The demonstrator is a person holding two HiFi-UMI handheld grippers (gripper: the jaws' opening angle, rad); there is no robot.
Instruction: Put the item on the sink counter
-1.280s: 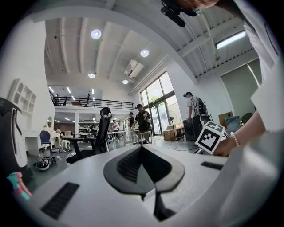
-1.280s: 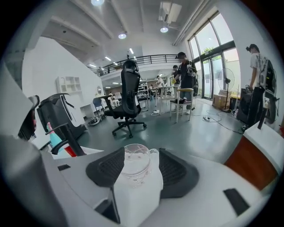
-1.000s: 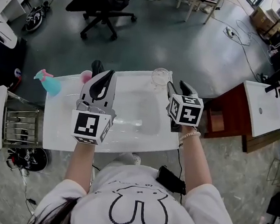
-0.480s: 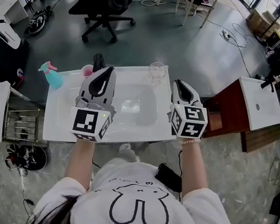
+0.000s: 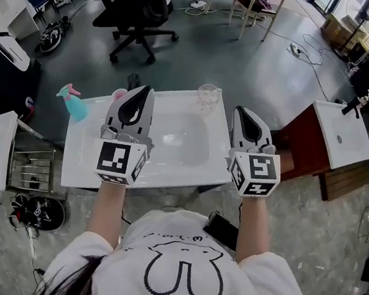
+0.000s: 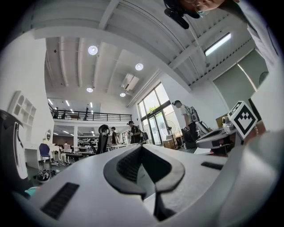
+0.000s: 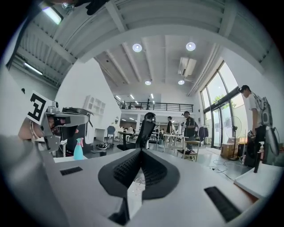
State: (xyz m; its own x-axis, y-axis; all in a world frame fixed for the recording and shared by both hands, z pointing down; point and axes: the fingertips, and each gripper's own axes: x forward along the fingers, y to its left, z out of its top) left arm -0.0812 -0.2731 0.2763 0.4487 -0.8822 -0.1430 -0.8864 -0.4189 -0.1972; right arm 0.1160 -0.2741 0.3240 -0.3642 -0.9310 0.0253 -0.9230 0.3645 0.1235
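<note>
A clear glass cup (image 5: 208,94) stands upright on the back rim of the white sink counter (image 5: 82,160), just right of the basin's middle. My right gripper (image 5: 240,110) hovers above the counter's right end, apart from the cup; its jaws have just been closing and are now shut with nothing between them, as the right gripper view (image 7: 141,153) also shows. My left gripper (image 5: 141,91) hangs over the counter's left part, jaws together and empty, and looks the same in its own view (image 6: 142,148). Both point level, out across the room.
A blue spray bottle (image 5: 72,105) and a pink item (image 5: 118,94) stand at the counter's back left. A wire rack (image 5: 27,159) is at the left, a wooden cabinet with a white sink top (image 5: 341,138) at the right, and an office chair (image 5: 138,3) behind.
The right gripper, open beside the glass cup a second ago, has shut and pulled back and up from it. The left gripper also rose and drew back. The cup stays on the rim.
</note>
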